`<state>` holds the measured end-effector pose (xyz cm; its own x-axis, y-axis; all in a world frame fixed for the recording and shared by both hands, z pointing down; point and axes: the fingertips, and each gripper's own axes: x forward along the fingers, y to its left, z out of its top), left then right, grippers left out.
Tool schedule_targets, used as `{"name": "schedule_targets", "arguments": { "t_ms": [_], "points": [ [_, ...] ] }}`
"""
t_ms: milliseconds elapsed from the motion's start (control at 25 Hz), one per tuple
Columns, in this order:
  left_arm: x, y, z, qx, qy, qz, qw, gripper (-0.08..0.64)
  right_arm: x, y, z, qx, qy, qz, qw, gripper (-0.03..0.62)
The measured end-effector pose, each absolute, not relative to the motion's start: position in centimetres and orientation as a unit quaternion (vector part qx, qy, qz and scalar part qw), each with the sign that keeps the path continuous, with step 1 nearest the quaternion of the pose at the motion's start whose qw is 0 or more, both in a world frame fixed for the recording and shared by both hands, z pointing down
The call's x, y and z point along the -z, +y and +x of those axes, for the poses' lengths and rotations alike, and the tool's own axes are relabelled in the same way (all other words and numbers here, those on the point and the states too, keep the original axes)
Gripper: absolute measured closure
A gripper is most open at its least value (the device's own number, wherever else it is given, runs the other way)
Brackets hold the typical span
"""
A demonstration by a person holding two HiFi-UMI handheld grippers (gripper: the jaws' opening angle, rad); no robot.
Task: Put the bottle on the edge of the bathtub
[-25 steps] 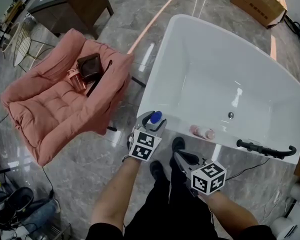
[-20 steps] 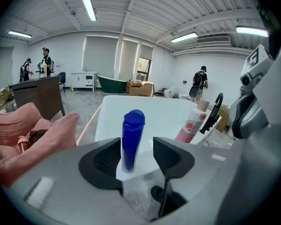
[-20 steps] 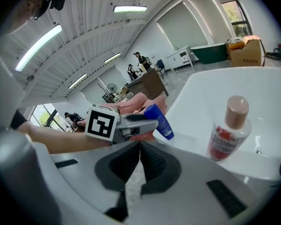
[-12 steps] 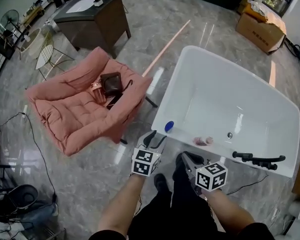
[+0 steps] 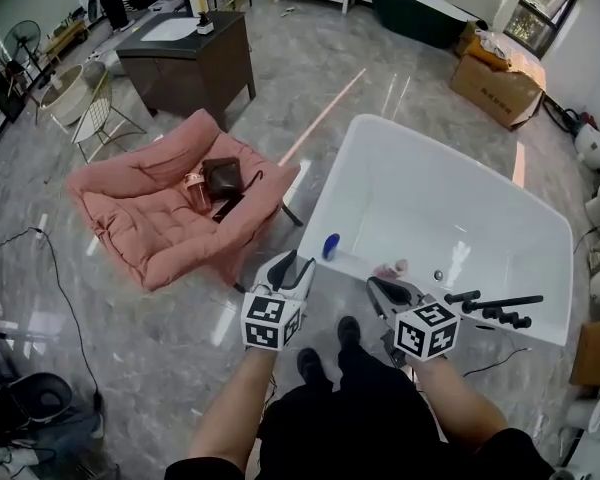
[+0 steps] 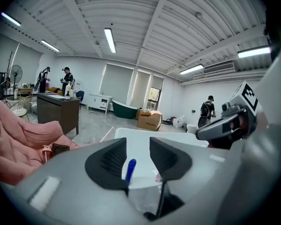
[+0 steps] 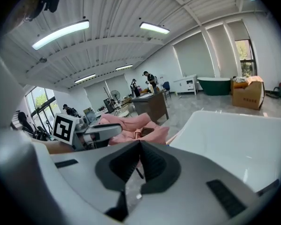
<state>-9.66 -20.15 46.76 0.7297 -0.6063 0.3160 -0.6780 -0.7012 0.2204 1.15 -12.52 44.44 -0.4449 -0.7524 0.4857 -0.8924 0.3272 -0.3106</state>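
A blue bottle [image 5: 330, 246] stands on the near left rim of the white bathtub [image 5: 430, 198]. My left gripper [image 5: 295, 264] hovers just short of it and to its left, open. Its jaws have just been closing, with nothing between the pads. In the left gripper view the bottle [image 6: 129, 168] shows beyond the gap of the left gripper [image 6: 137, 149], apart from both pads. My right gripper [image 5: 378, 288] is at the tub's near rim, shut and empty. In the right gripper view the right gripper [image 7: 139, 146] has its pads together.
A pink cushioned chair [image 5: 160, 223] with a brown bag [image 5: 223, 175] stands left of the tub. Small pink things [image 5: 390, 268] lie inside the tub. A black tap fitting [image 5: 490, 306] sits on the near right rim. A dark cabinet [image 5: 185, 53] and a cardboard box [image 5: 495, 88] stand farther off.
A second ago my left gripper held the blue bottle at the tub's near rim. It has let go, the bottle stays on the rim, and both grippers have risen and drawn back.
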Motion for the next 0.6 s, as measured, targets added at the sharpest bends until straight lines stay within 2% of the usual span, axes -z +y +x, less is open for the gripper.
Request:
{"name": "schedule_targets", "arguments": {
  "t_ms": [400, 600],
  "points": [
    [-44.1, -17.0, -11.0, -0.110, -0.358, 0.905, 0.202, 0.487, -41.2, -11.1, 3.2, -0.261, -0.807, 0.521, 0.093, 0.581],
    [-42.1, -17.1, -8.7, -0.121, -0.367, 0.904, 0.185, 0.509, -39.4, -10.3, 6.0, -0.246, -0.816, 0.518, 0.072, 0.581]
  ]
}}
